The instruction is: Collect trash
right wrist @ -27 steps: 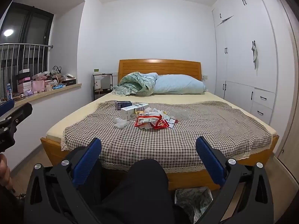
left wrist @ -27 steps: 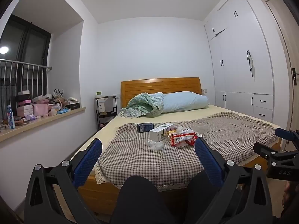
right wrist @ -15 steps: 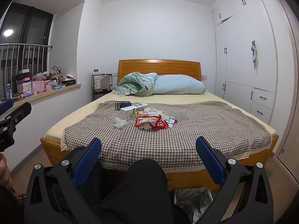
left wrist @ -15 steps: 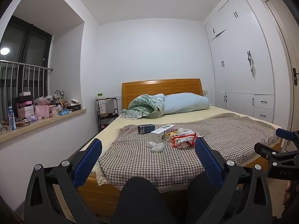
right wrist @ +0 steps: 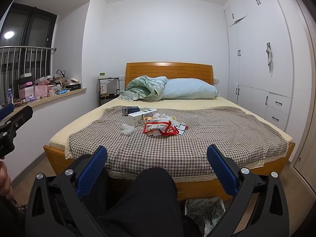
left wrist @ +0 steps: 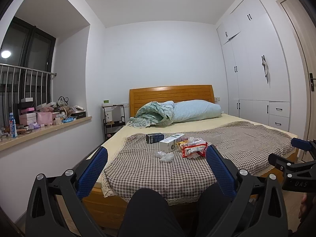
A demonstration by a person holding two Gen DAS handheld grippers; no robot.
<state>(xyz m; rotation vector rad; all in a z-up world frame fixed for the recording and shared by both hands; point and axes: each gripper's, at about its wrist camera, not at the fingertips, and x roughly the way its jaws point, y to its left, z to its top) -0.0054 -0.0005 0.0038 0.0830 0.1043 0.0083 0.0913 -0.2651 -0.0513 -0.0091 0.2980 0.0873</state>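
Both the left gripper (left wrist: 156, 154) and right gripper (right wrist: 157, 154) have fingers wide apart, far from the red wrapper (right wrist: 160, 128) on the checkered blanket (right wrist: 217, 138), so thin trash might slip.

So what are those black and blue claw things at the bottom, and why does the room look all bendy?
Those claws are grabbers a person holds, one in each hand. Each carries a camera with a very wide lens, which bends the walls. One picture looks along the left gripper, the other along the right gripper. Both are open and holding nothing. On the checked blanket lies the rubbish to collect: a red wrapper, a white box, a dark box and crumpled plastic. A lined bin waits on the floor by the bed.
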